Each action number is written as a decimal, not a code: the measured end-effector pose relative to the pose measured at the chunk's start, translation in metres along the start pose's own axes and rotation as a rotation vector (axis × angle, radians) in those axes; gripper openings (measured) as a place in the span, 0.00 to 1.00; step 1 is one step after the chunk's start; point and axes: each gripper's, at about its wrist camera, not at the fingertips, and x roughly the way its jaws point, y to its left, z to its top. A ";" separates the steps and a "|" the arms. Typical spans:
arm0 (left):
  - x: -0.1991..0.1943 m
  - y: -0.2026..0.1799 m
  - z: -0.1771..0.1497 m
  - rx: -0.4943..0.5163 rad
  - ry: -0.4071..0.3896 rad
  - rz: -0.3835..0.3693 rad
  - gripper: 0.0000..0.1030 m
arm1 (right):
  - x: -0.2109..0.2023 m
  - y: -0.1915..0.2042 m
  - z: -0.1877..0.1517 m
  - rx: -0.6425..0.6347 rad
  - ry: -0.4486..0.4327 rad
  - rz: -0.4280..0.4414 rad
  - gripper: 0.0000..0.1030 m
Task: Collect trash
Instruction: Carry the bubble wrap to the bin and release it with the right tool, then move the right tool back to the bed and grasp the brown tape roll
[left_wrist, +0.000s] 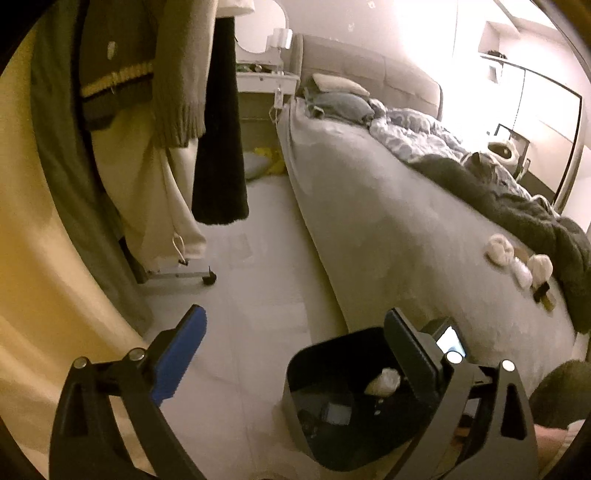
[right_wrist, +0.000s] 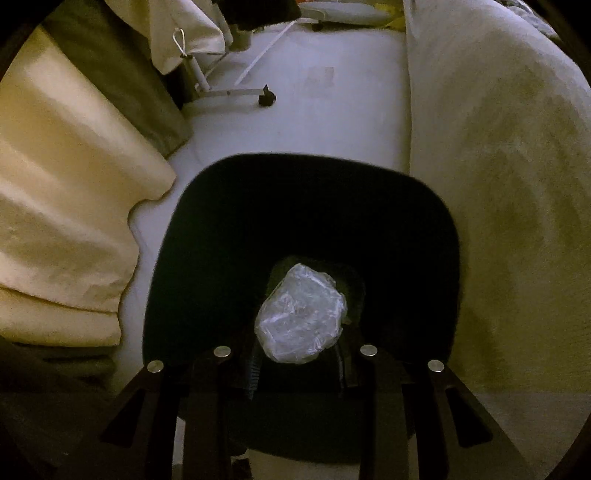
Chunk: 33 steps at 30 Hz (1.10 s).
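Directly beneath the right gripper (right_wrist: 299, 363), the black bin (right_wrist: 177, 258) with its mouth open upward, and between those narrowed fingers (right_wrist: 255, 373) a crumpled clear plastic wad (right_wrist: 301, 314), pinched at its near end and hanging over the dark interior, long axis running forward and away. Off to the bin's left, the left gripper (left_wrist: 295, 336), spread wide and holding nothing, right finger across the bin's rim. Probably only a release left for this piece.

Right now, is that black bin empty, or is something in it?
Not empty. The black bin stands open-topped on the floor, and a crumpled clear plastic wad shows inside it in both views.
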 end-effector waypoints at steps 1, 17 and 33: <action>-0.002 0.000 0.001 -0.003 -0.009 0.001 0.96 | 0.002 0.000 -0.001 -0.001 0.006 -0.001 0.30; -0.025 -0.008 0.028 -0.021 -0.123 -0.043 0.96 | -0.013 0.004 -0.009 -0.014 -0.017 -0.002 0.68; -0.017 -0.063 0.049 -0.003 -0.189 -0.114 0.96 | -0.122 -0.011 -0.006 -0.057 -0.303 0.042 0.74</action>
